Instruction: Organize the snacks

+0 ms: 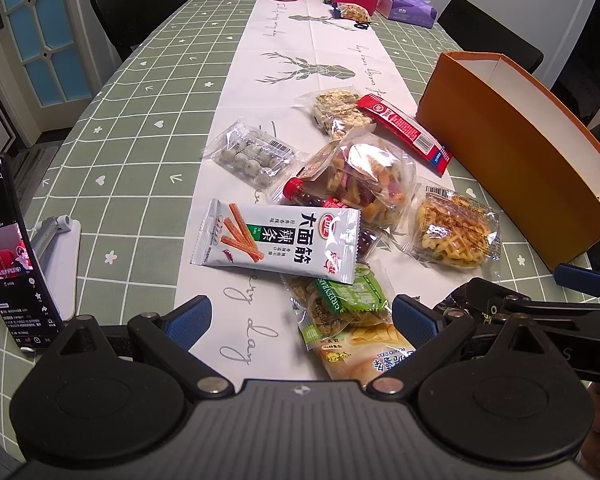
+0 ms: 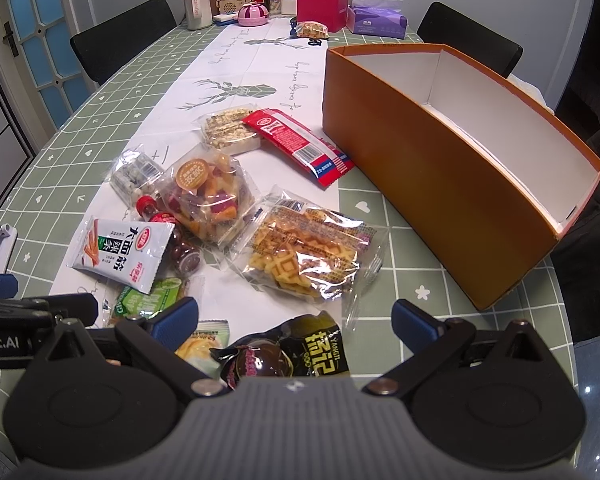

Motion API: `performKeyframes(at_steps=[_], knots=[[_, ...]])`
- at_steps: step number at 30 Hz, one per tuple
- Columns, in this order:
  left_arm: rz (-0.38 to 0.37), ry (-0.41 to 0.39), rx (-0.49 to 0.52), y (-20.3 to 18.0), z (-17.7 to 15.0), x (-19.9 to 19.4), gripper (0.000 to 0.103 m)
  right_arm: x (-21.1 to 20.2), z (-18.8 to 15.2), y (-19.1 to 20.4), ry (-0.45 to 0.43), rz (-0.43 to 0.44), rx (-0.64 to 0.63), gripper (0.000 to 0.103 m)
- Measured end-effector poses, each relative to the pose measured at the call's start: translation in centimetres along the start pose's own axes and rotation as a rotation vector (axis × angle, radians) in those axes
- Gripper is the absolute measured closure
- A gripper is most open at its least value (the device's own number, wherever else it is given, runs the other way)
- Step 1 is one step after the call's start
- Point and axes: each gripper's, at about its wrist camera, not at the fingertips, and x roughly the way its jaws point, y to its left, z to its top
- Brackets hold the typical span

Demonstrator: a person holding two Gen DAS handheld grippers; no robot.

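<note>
A pile of snack packets lies on the white table runner: a grey-white spicy-strip packet (image 1: 276, 240) (image 2: 120, 250), a clear bag of mixed dried fruit (image 1: 364, 184) (image 2: 208, 200), a waffle pack (image 1: 456, 232) (image 2: 304, 256), a long red packet (image 1: 404, 128) (image 2: 296, 144), a green packet (image 1: 352, 300) and a black packet (image 2: 296, 348). An empty orange box (image 1: 512, 164) (image 2: 432, 176) stands to the right. My left gripper (image 1: 302, 320) is open above the green packet. My right gripper (image 2: 296, 320) is open above the black packet.
A phone on a stand (image 1: 8, 248) stands at the left. Bottles, a pink box (image 2: 322, 8) and a purple tissue pack (image 2: 378, 20) crowd the far end of the table. Black chairs (image 2: 120, 36) stand around it.
</note>
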Motion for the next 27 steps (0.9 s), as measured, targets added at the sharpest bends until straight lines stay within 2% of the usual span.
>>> performKeyframes(at_steps=[27], knots=[[0.001, 0.002, 0.002, -0.10, -0.17, 0.07, 0.000, 0.08, -0.02, -0.07, 0.003, 0.000, 0.002, 0.003]])
